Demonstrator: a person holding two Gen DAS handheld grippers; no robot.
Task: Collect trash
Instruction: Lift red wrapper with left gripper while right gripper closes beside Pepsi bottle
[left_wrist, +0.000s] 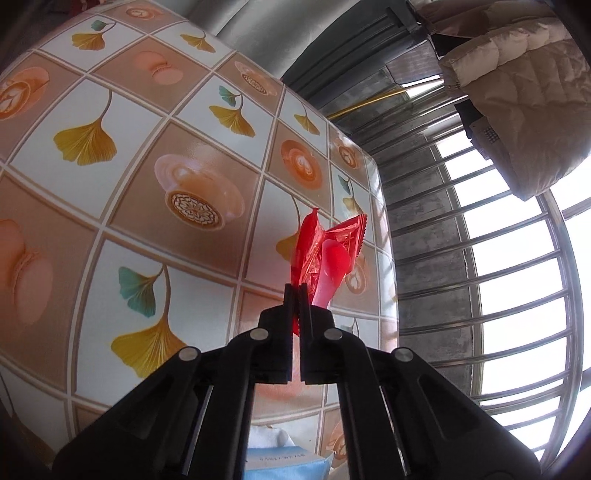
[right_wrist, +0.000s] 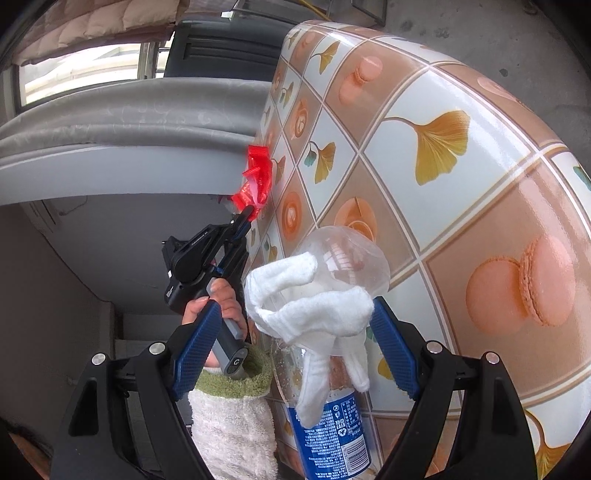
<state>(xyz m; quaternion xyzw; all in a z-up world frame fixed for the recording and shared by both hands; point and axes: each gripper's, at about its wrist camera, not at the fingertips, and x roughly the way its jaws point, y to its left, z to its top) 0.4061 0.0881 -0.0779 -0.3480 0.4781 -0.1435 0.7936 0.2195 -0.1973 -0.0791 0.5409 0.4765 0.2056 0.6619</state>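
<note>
One red wrapper is pinched between the closed fingers of the left gripper, lifted just above the table near its far edge; its long axis runs straight out from the fingertips, crumpled end pointing away from the hand that holds the tool. One clear plastic bottle with a blue label lies between the blue pads of the right gripper, its rounded bottom pointing forward along the fingers and its length running back toward the camera. One white cloth is draped over the bottle. The right fingers stand wide on either side of the bottle and do not press on it. One pale blue packet shows at the table's near edge under the left gripper.
</note>
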